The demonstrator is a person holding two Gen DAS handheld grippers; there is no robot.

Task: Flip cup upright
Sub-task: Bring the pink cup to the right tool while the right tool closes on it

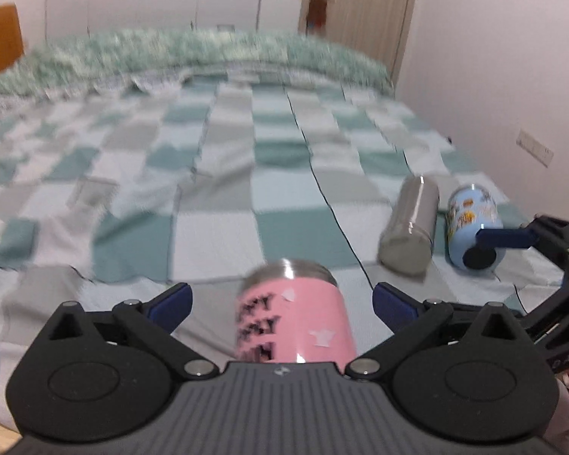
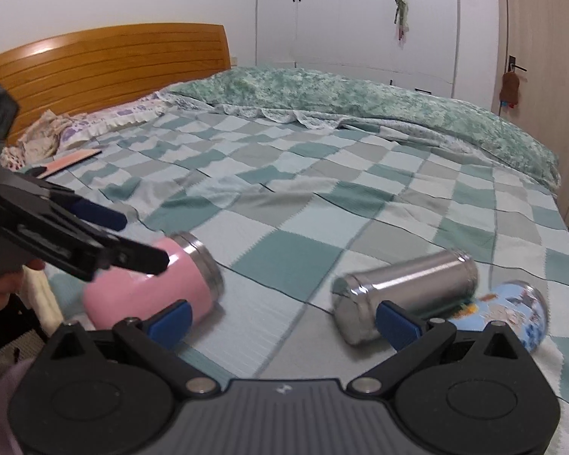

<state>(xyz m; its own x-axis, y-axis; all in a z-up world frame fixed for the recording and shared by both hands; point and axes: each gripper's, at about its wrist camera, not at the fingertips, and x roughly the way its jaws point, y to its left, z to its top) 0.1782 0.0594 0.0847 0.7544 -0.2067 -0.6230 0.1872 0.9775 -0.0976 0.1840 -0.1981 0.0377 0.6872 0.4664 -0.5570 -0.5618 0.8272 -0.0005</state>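
Note:
A pink cup (image 1: 296,322) with black lettering and a steel rim lies on its side on the checkered bedspread (image 1: 223,174). It rests between the wide-open fingers of my left gripper (image 1: 282,301), untouched by the blue pads. In the right wrist view the pink cup (image 2: 151,288) lies at the left under the left gripper (image 2: 106,242). A steel cup (image 2: 406,292) and a blue patterned cup (image 2: 512,311) lie on their sides at the right. My right gripper (image 2: 284,320) is open and empty, just in front of the steel cup.
A wooden headboard (image 2: 113,60) and pillows stand at the far left. A folded green quilt (image 2: 360,94) lies along the far side of the bed. White wardrobes and a door are behind. A wall (image 1: 512,94) borders the bed on the right.

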